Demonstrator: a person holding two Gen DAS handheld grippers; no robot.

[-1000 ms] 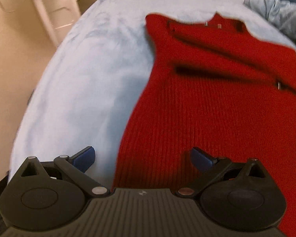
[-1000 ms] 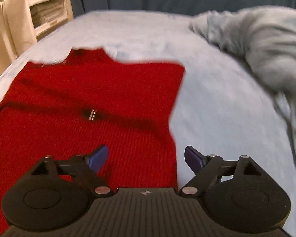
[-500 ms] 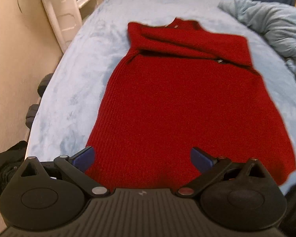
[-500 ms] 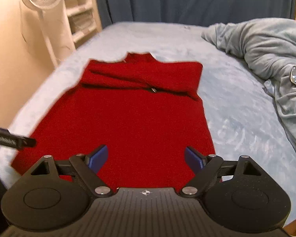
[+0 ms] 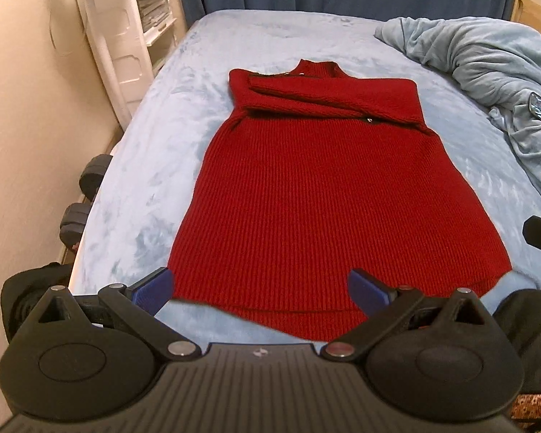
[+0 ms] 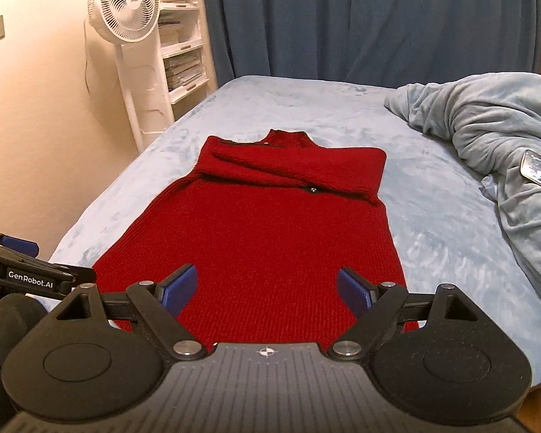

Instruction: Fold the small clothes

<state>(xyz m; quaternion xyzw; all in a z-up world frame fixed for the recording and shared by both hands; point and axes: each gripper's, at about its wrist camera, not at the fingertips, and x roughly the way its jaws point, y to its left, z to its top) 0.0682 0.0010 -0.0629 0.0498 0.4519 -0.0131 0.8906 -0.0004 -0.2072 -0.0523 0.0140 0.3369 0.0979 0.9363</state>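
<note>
Right wrist: pale-blue bed (image 6: pixel 306 108), curtain (image 6: pixel 360 18), fan (image 6: pixel 124 11).

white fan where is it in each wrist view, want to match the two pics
Left wrist view: the white fan sits at the top left edge, head mostly cut off, only its column clear.
Right wrist view: the white fan stands upper left, whole round head visible, beside the shelves.
Shared landmark: the red knit dress lying on the bed, with the fan beyond its far left corner.
</note>
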